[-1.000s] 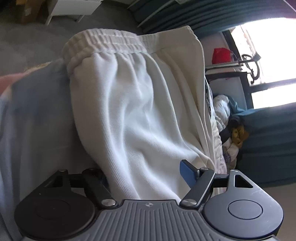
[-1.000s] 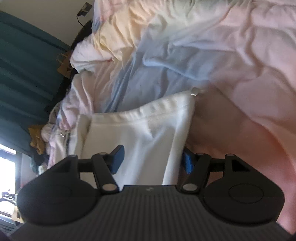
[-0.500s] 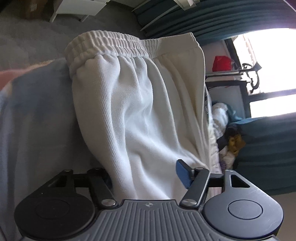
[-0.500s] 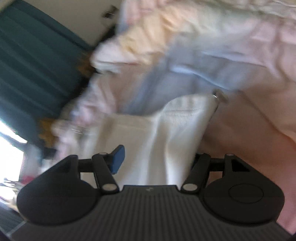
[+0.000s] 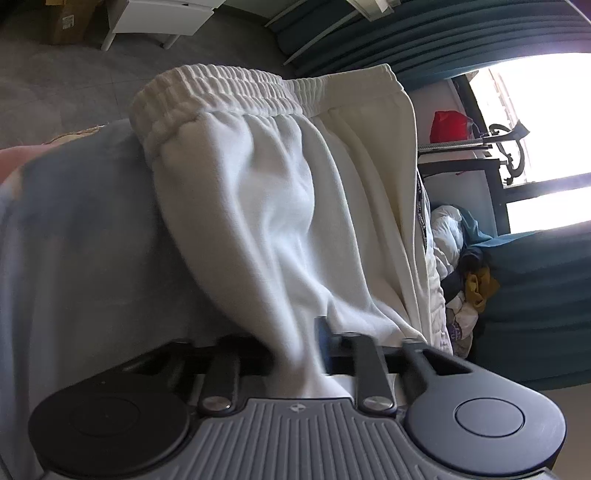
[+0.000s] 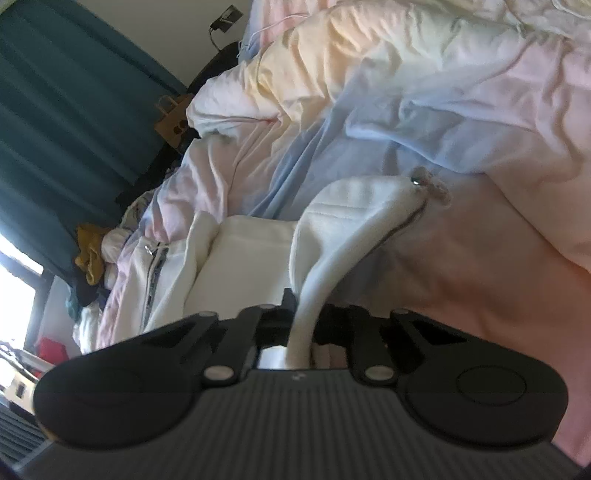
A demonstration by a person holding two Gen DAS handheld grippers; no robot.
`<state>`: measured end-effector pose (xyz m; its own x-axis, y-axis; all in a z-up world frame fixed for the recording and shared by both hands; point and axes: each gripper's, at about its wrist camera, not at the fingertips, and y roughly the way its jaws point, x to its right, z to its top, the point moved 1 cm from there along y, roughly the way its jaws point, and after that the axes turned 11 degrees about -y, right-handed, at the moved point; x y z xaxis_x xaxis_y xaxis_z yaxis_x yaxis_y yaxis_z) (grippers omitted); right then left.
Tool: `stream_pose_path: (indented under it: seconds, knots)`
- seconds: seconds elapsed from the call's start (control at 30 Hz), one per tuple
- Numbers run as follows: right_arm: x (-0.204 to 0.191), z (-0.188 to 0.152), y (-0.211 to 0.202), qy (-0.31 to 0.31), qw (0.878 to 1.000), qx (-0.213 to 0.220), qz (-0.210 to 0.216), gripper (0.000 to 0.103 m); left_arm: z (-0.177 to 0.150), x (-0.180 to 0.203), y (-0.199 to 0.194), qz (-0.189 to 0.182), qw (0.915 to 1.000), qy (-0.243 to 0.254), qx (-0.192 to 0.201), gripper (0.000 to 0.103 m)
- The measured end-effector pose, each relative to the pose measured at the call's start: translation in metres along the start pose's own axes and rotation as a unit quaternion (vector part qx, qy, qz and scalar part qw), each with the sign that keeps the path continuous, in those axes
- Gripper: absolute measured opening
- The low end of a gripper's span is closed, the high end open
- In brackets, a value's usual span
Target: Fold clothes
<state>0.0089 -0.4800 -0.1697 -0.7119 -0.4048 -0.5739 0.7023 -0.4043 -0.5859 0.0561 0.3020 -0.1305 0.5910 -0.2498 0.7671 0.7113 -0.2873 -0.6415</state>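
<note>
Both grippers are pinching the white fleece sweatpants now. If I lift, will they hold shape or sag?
Likely sag: the white fleece sweatpants already hang in soft folds from the left gripper. The thick fabric bunched in the right gripper suggests some weight, so a firm pinch probably holds. The loose elastic waistband may swing freely.

Legible text: none. Cardboard box bears a small label, too blurred to read. Paper bag shows dark marks, not decipherable.

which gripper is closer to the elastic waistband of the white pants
Left. The left gripper pinches the white pants below the elastic waistband. The right gripper pinches a hem with a zipper; no waistband shows there.
</note>
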Motion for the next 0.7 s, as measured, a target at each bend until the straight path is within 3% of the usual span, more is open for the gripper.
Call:
stream_pose_path:
  seconds: [0.33, 0.53, 0.7]
  knots:
    - [-0.009, 0.013, -0.046, -0.005, 0.997, 0.067, 0.047, 0.009, -0.005, 0.008, -0.039, -0.077, 0.9955, 0.033, 0.044, 0.006]
    - [0.001, 0.029, -0.093, -0.003, 0.99, 0.121, 0.071, 0.009, -0.008, 0.008, -0.088, -0.159, 0.9849, 0.043, 0.053, 0.006]
    - [-0.033, 0.049, -0.09, -0.047, 0.985, 0.138, 0.094, 0.009, 0.001, 0.043, -0.087, -0.155, 0.9839, 0.079, 0.04, 0.006]
